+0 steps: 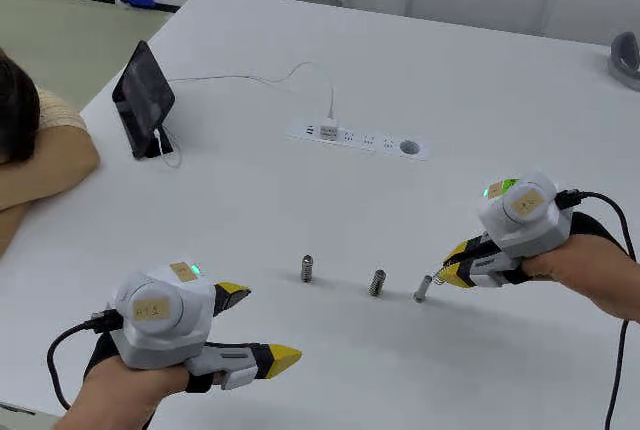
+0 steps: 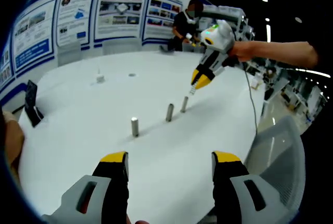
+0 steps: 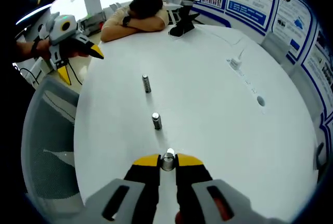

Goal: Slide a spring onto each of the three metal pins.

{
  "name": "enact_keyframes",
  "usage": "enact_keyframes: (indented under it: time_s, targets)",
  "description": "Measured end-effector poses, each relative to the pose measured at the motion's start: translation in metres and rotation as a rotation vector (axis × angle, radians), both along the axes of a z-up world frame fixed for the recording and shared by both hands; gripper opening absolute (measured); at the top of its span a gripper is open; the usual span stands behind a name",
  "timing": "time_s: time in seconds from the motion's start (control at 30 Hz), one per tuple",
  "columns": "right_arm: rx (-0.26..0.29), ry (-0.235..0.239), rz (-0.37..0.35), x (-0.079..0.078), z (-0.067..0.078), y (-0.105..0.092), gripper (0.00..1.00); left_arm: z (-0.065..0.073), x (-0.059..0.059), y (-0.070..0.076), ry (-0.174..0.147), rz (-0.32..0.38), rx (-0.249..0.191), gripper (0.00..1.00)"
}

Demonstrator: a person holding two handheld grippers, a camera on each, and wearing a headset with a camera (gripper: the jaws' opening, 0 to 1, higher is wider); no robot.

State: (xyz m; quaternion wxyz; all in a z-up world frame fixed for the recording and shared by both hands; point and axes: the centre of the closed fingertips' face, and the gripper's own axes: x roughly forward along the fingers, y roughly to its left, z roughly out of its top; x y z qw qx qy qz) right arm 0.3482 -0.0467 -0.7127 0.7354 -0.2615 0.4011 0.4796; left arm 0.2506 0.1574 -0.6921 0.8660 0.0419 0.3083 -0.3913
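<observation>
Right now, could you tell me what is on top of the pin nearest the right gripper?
The right gripper is shut on a round metal piece at the top of that pin. Its jaws hide whether this is a spring or the pin's end. The shaft looks bare.

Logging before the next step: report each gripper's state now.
Left gripper: open, holding nothing.
Right gripper: shut on a small metal part; whether it is a spring or a pin cannot be told.
</observation>
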Motion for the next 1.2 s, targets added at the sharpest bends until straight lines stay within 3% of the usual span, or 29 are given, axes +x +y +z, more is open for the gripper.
enact_keyframes:
  time_s: [0.7,1.2]
  targets:
    - [-0.020,0.026,0.041,0.006,-0.014,0.008,0.12,-0.002,-0.006,0.009,0.017,0.036,0.008,0.66]
    - [-0.048,0.039,0.071,0.010,-0.032,0.012,0.13,-0.003,-0.006,0.010,0.020,0.040,0.013,0.66]
